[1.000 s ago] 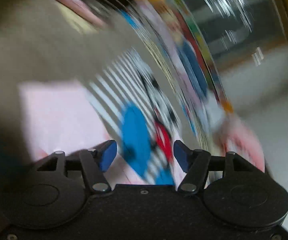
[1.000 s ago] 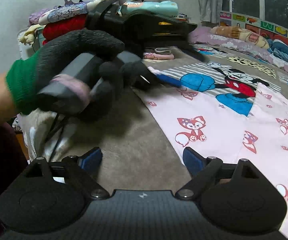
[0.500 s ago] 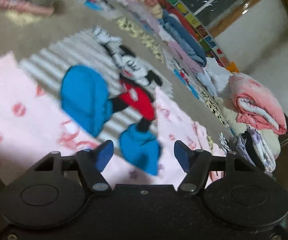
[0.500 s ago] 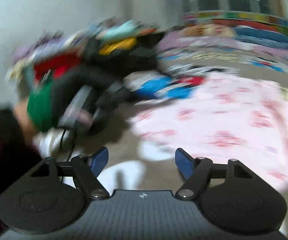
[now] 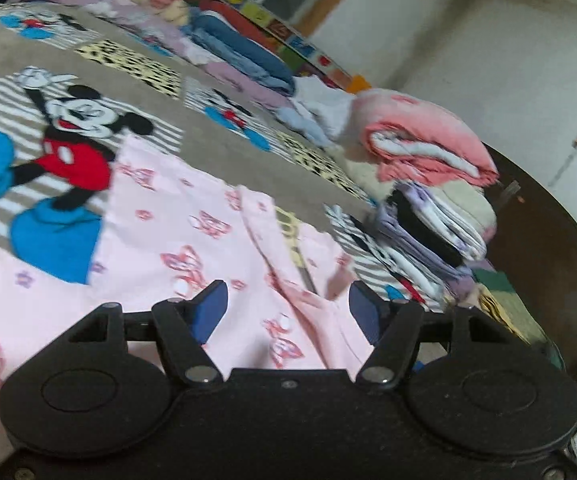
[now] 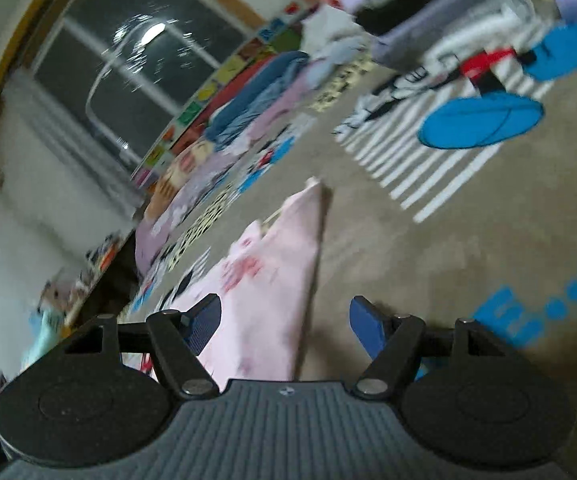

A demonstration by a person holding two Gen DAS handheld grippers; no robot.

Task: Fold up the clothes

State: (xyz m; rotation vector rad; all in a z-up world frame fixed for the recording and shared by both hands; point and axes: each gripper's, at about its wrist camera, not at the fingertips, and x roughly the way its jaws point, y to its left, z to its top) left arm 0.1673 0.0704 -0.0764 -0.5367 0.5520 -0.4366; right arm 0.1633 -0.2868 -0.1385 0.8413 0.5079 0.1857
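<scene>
Both tools apart, empty: left tool (image 5: 286,310) over the pink garment (image 5: 192,240) lower centre, right tool (image 6: 284,320) at its corner, lining up grabs.

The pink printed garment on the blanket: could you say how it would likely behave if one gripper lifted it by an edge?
The pink garment lies flat with soft creases, so it probably droops limply. It looks thin, likely light, and may drag across the fuzzy blanket.
</scene>
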